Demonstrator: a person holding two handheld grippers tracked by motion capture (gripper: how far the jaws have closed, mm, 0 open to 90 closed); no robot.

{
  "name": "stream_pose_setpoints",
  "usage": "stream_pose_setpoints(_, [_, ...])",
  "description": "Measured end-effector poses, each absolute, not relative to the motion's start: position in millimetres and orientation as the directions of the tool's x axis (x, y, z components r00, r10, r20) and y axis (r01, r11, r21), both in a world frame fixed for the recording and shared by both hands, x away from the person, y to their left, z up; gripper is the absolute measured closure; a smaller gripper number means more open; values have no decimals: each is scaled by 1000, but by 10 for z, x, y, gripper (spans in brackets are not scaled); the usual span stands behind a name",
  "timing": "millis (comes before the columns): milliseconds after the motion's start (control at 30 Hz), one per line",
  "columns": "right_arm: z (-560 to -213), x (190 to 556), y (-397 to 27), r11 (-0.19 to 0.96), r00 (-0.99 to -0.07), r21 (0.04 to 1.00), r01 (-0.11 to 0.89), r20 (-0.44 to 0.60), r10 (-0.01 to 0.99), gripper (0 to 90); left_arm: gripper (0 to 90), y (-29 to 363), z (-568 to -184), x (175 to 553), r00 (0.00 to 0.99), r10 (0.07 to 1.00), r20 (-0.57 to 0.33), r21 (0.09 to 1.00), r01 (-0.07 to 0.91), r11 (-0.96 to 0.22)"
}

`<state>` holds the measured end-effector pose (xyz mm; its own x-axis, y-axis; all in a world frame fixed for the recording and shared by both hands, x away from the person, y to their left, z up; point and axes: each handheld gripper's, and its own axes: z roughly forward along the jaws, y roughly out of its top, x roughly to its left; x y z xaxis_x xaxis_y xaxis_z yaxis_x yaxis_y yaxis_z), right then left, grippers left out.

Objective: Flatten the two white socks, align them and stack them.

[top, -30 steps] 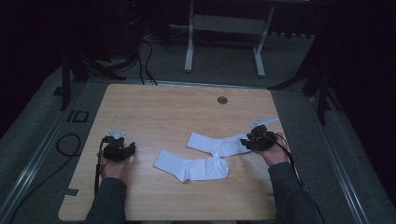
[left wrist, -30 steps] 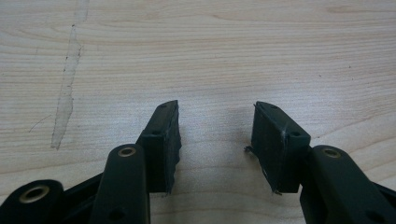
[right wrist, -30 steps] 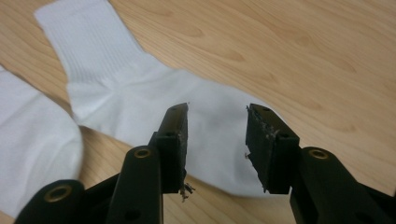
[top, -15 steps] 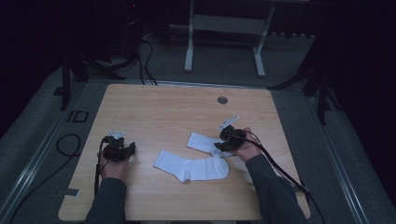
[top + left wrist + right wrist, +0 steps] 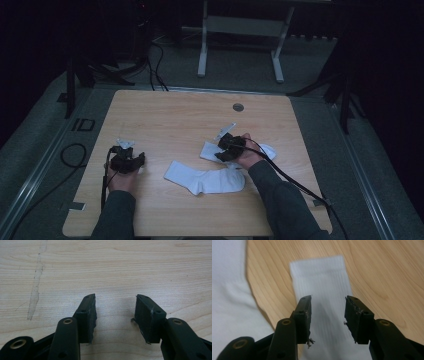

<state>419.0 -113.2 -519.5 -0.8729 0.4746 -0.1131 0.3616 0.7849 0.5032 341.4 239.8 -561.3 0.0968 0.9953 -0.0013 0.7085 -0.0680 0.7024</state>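
Hovering our half-open, empty right hand-held gripper (image 5: 327, 316) over the sock (image 5: 322, 280), soft and light, we'd pinch its ribbed cuff.

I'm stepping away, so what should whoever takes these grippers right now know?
Left gripper: open, nothing between the jaws, resting at the table's left side.
Right gripper: open, poised over the far sock's ribbed cuff end, not gripping it.
Near sock: flat at mid-table, overlapping the far sock.
Done: nothing picked up or paired yet.
Left: probably close on the far sock, then line it up with the near one.
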Motion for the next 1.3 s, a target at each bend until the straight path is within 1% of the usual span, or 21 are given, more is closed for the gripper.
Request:
stream_pose_setpoints(167, [-5190,4220,-1028,799,-882,492,345,-121,455,548,517,2397,-5613,3414,97,995,-1,702,709,-68])
stream_pose_setpoints(467, [-5230,4304,-949,810,-887,470,352,-109,449,531,513,2397,-5614,3415,98,995,-1,703,708,-69])
stream_pose_setpoints(567, [-5265,4327,-931,810,-886,462,360,-102,452,511,513,2396,-5614,3415,98,995,-2,703,708,-68])
stream_pose_setpoints(667, [-5322,4336,-918,818,-890,436,376,-75,449,489,512,2396,-5614,3415,98,995,-1,703,708,-68])
stream_pose_setpoints(867, [-5344,4343,-915,817,-894,441,372,-67,444,490,510,2395,-5614,3414,98,995,-1,703,708,-69])
stream_pose_setpoints(1000, [-5354,4401,-947,803,-891,441,401,-14,453,489,510,2395,-5616,3413,98,995,0,704,707,-69])
stream_pose_setpoints(1100, [-5354,4406,-946,801,-890,439,406,-8,456,505,510,2395,-5616,3412,98,995,-1,704,706,-69])
stream_pose_setpoints(1200, [-5351,4411,-950,796,-885,441,415,-9,466,564,510,2395,-5618,3412,98,995,-1,706,705,-68])
stream_pose_setpoints(1233, [-5351,4411,-950,796,-885,441,415,-9,466,564,510,2395,-5618,3412,98,995,-1,706,705,-68])
stream_pose_setpoints(1267, [-5350,4416,-954,793,-883,443,417,-9,469,592,510,2395,-5618,3411,98,995,-2,706,705,-68])
stream_pose_setpoints(1300, [-5347,4422,-959,790,-879,445,423,-10,476,666,510,2395,-5618,3411,98,995,-2,706,705,-68])
